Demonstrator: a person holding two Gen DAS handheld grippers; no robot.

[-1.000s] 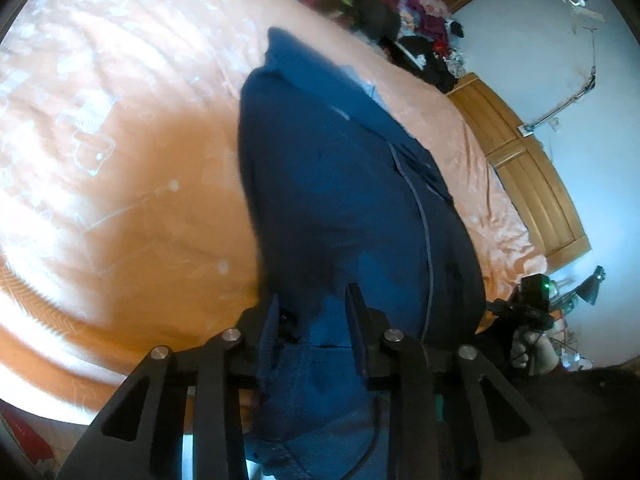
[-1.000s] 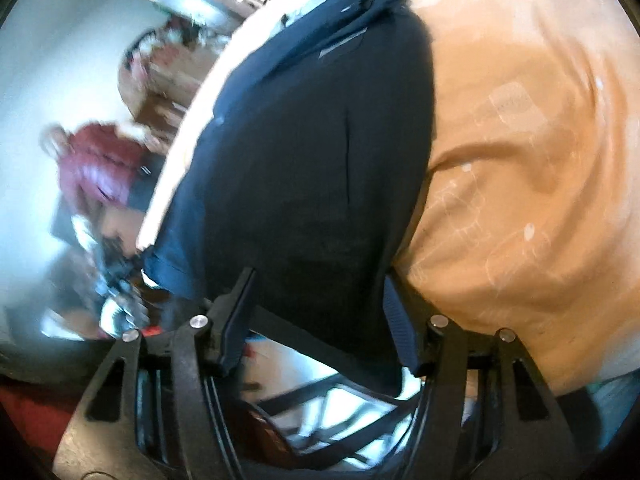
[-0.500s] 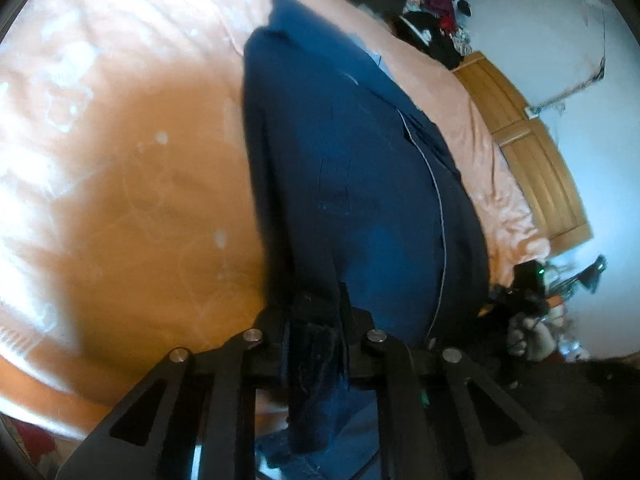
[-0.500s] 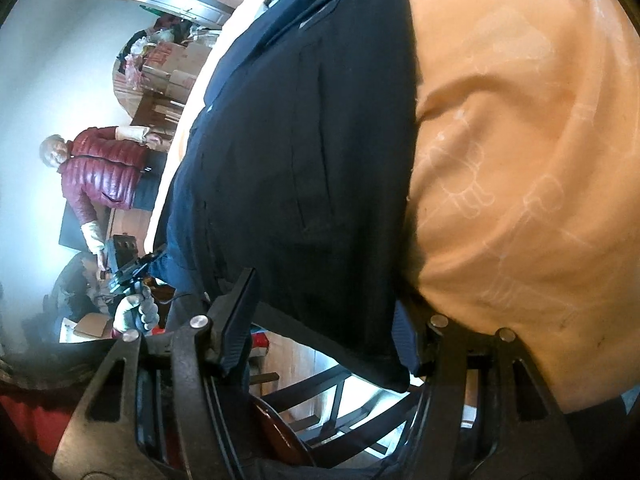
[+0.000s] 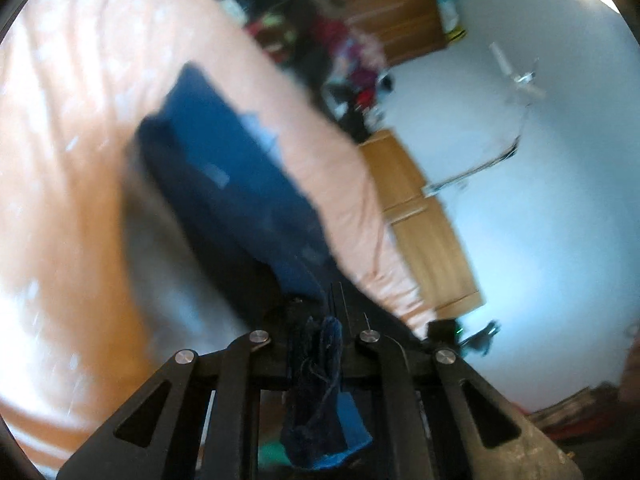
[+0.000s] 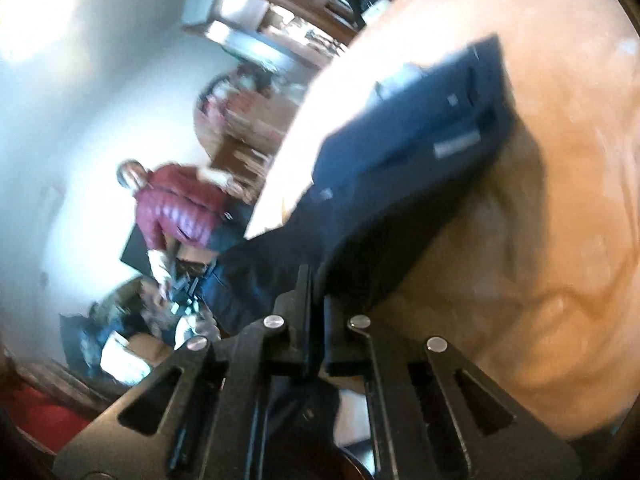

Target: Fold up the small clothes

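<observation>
Both my views are smeared with motion blur. My left claw (image 5: 334, 344) hides the cloth's (image 5: 240, 184) pinched edge. The far clutter (image 5: 320, 44) is unreadable.

1. The left gripper (image 5: 334, 330) sits at the bottom centre of the frame, its fingers (image 5: 298, 344) closed tight on a bunched edge of dark blue cloth (image 5: 224, 176).
2. From the fingers the cloth stretches up and left across the middle of the frame; a frayed end hangs down behind them.
3. An orange bedspread (image 5: 68, 168) fills the left half, under and around the cloth.
4. A wooden bed end (image 5: 432, 232) runs along the right of centre.
5. A pile of mixed clothes (image 5: 320, 44) lies at top centre, blurred.
6. A pale wall (image 5: 540, 208) fills the right.
</observation>
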